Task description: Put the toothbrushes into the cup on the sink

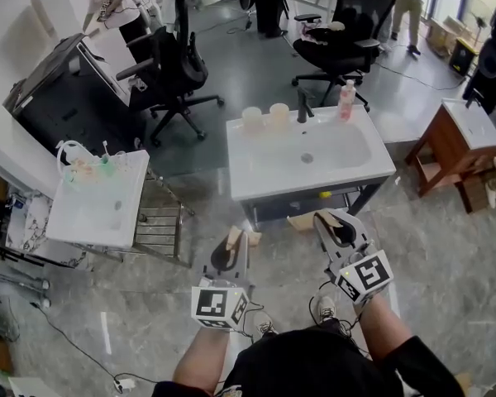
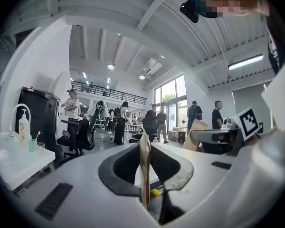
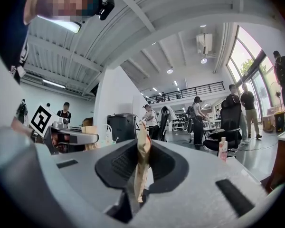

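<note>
A white sink [image 1: 375, 169] stands ahead of me with two pale cups [image 1: 265, 117] on its back rim beside a dark faucet [image 1: 303, 106]. Toothbrushes [image 1: 104, 150] stand in small cups on a second, smaller white sink [image 1: 87, 217] to the left; one toothbrush [image 2: 36, 136] shows at the left of the left gripper view. My left gripper [image 1: 232, 236] [image 2: 144, 139] and right gripper [image 1: 326, 219] [image 3: 143, 128] are held low in front of the big sink, apart from everything. Both are shut, tan pads pressed together, with nothing between them.
A pink-capped bottle [image 1: 346, 99] [image 3: 223, 149] sits at the sink's back right. A metal rack [image 1: 159, 222] stands between the two sinks, a wooden stand [image 1: 448, 143] to the right. Black office chairs [image 1: 172, 73] and several people are behind. Cables lie on the floor.
</note>
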{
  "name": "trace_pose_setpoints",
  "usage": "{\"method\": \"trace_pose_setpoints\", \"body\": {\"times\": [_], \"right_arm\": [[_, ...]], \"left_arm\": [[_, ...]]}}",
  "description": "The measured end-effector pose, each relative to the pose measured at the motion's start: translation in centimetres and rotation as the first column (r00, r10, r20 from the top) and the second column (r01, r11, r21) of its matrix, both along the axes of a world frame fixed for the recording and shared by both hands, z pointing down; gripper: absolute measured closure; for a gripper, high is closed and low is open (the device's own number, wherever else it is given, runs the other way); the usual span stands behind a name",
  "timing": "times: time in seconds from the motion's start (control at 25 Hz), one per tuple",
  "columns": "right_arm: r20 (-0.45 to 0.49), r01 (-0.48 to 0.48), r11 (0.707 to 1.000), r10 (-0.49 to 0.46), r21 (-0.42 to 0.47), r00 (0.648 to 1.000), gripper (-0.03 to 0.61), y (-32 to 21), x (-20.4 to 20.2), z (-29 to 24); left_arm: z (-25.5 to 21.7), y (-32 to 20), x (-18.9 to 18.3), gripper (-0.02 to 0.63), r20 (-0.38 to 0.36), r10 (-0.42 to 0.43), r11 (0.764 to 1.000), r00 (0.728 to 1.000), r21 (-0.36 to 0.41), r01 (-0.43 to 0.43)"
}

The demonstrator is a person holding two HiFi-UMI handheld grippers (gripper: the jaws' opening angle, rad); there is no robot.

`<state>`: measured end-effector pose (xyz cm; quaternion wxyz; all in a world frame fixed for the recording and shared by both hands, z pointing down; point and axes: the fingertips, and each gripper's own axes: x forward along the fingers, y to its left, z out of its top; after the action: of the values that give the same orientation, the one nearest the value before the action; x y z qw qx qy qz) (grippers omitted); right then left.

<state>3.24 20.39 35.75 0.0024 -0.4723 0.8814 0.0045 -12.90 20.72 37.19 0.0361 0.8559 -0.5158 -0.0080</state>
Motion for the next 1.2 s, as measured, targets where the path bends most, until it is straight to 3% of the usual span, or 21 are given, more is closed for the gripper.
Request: {"method": "trace_pose_setpoints", "body": {"times": [0.56, 0.84, 1.2], "right_arm": [[0.011, -0.079, 0.997, 0.079, 0.009, 0.997, 0.522, -1.9, -3.3, -0.6], [0.024, -0.046, 0.999, 0.045, 0.019, 0.999, 0.522, -7.7, 0.4, -0.2], [0.058, 0.045, 0.999, -0.045, 0.017, 0.997, 0.522, -17.5, 8.3, -0.5]], "left_arm": [[0.0, -2.4, -3.7, 0.554, -0.004, 0.070, 0.998, 0.998, 0.001, -0.070], [0.7, -7.2, -0.1, 0.554, 0.016, 0.036, 0.999, 0.999, -0.011, -0.036], [-0.1, -15.5, 8.0, 0.554, 0.036, -0.058, 0.998, 0.998, -0.004, 0.058]]}}
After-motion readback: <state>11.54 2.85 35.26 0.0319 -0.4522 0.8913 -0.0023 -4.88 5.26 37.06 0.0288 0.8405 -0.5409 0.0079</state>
